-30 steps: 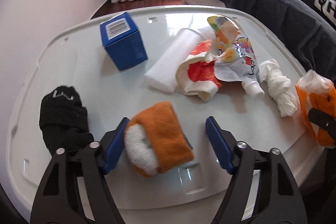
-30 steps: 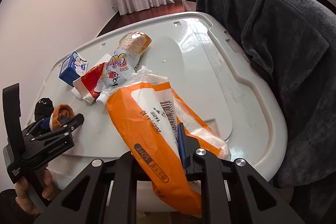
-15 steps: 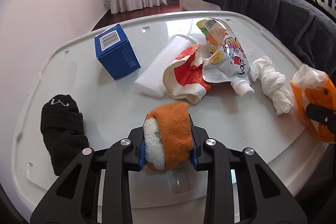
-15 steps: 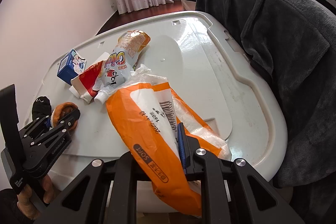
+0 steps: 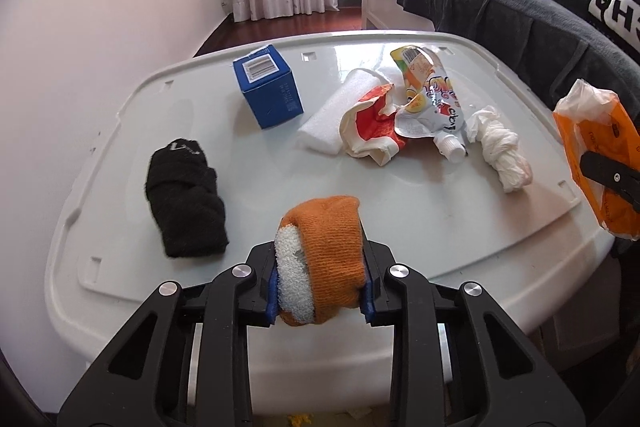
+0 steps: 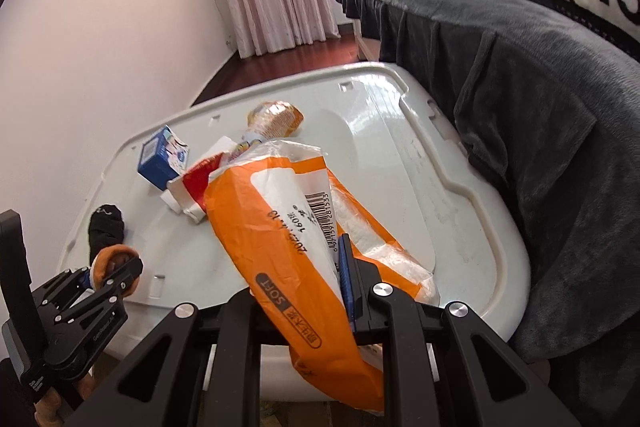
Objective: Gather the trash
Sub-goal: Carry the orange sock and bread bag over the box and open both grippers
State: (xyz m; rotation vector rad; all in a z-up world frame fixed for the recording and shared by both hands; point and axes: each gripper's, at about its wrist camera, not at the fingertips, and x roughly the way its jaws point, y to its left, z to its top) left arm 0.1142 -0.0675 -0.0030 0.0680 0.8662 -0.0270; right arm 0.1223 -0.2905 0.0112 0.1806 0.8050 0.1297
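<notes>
A second ago the left claw (image 5: pixel 320 291) was spread wide around the orange sock (image 5: pixel 324 259) on the bench (image 5: pixel 440 227) — now its blue pads are pinching it from both sides, having just closed in on it. The sock also looks lifted off the white surface, sitting nearer the front edge than before, white fuzzy part facing left. From the right-side view the left claw (image 6: pixel 108 275) is tilted down and forward, with a hand (image 6: pixel 48 403) gripping the handle at the bottom corner.

The right claw (image 6: pixel 344 291) hasn't changed its grip — pressed together on the orange plastic wrapper (image 6: pixel 288 247), same as before, but the wrapper hangs higher above the bench now. It points down at an angle too, the wrapper drooping past the fingers on both ends.

Everything else stays put on the bench: black sock (image 5: pixel 184 199) on the left, blue box (image 5: pixel 268 87) behind it, then the white foam piece (image 5: pixel 336 119), the red-and-white crumpled wrapper (image 5: pixel 372 131), the drink pouch (image 5: pixel 432 99) with its white cap, and the twisted tissue (image 5: pixel 500 151) on the right. Dark blanket (image 6: pixel 540 87) on the bed beside the bench.
</notes>
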